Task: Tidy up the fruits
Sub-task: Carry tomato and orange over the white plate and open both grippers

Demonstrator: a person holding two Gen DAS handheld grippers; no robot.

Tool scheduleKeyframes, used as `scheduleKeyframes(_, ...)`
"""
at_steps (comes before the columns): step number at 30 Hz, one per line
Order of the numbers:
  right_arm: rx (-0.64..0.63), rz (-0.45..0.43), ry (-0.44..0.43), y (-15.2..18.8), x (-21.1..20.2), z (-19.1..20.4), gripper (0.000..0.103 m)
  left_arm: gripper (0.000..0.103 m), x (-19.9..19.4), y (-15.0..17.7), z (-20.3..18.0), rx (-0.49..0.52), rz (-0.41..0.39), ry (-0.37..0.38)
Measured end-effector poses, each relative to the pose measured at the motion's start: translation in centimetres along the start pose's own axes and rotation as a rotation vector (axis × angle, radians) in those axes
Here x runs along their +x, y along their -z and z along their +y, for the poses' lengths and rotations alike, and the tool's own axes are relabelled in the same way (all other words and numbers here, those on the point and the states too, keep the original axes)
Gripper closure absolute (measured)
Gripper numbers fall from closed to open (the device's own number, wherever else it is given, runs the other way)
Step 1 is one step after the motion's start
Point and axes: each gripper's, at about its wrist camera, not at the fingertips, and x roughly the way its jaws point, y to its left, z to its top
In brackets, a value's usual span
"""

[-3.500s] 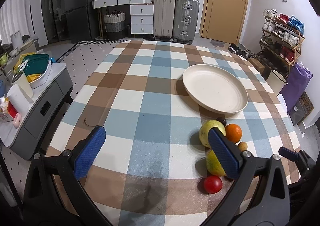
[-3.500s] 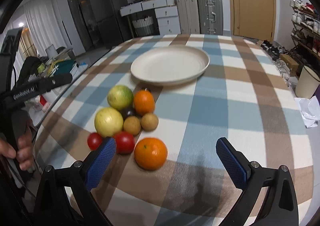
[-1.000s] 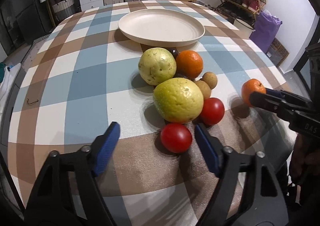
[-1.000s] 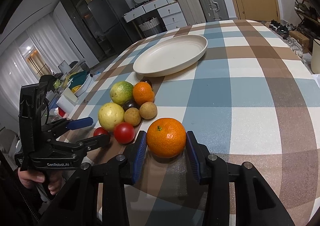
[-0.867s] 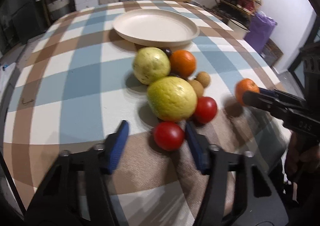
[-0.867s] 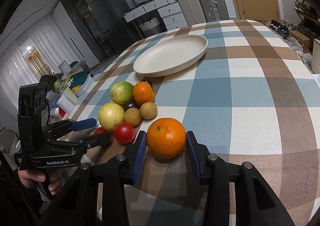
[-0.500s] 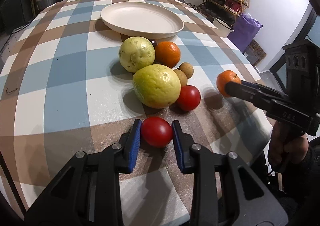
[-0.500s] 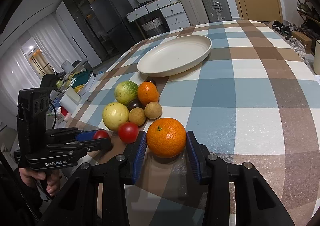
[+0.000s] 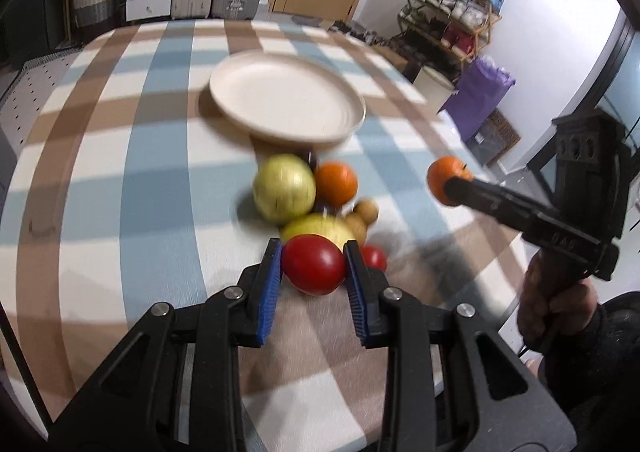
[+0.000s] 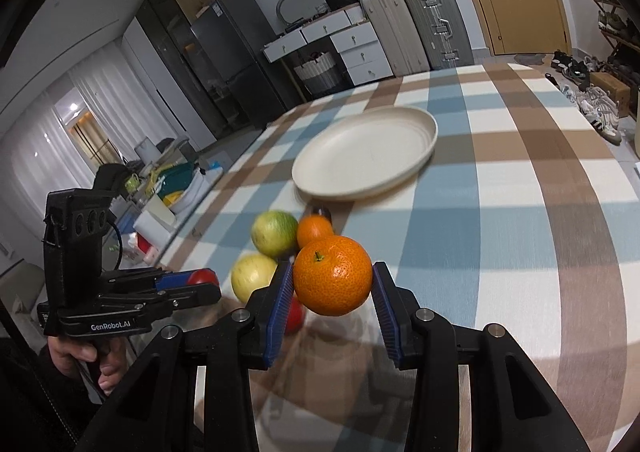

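My left gripper (image 9: 314,266) is shut on a red tomato (image 9: 314,269) and holds it above the checked tablecloth (image 9: 120,192). My right gripper (image 10: 331,284) is shut on an orange tangerine (image 10: 332,280), also lifted; it shows in the left wrist view (image 9: 446,178). Behind lie a green-yellow fruit (image 9: 284,188), an orange (image 9: 336,182), a yellow fruit (image 9: 316,228), small brown fruits (image 9: 366,212) and a second tomato (image 9: 374,257). The empty cream plate (image 9: 286,98) stands beyond them. The left gripper with its tomato shows in the right wrist view (image 10: 200,280).
The table's right edge drops off near a purple bag (image 9: 478,96) and a shoe rack (image 9: 452,24). Suitcases (image 10: 416,28), drawers and a fridge (image 10: 224,64) stand behind the table. A side cabinet with containers (image 10: 172,180) is at the left.
Both grippers have risen off the table with their fruit. The left one closed on the tomato about half a second ago; the right one held the tangerine throughout.
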Motion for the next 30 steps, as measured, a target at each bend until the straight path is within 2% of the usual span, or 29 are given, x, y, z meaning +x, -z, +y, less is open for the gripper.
scheduleKeyframes(6, -0.036, -0.023, -0.008, -3.5, 0.5, 0.4, 0.063, 0.076, 0.0, -5.9, 1.2, -0.020, -0.036, 0.006)
scheduleKeyframes(13, -0.067, -0.041, -0.014, -8.3, 2.3, 0.2, 0.063, 0.076, 2.2, -12.5, 1.6, 0.000, -0.050, -0.002)
scheduleKeyframes(23, -0.091, -0.024, 0.013, -14.5, 6.4, -1.5, 0.063, 0.076, 8.6, -19.9, 2.5, 0.058, -0.008, -0.058)
scheduleKeyframes(30, -0.065, 0.021, 0.040, -17.3, 10.6, -3.9, 0.063, 0.076, 14.3, -23.4, 4.5, 0.029, 0.049, -0.018)
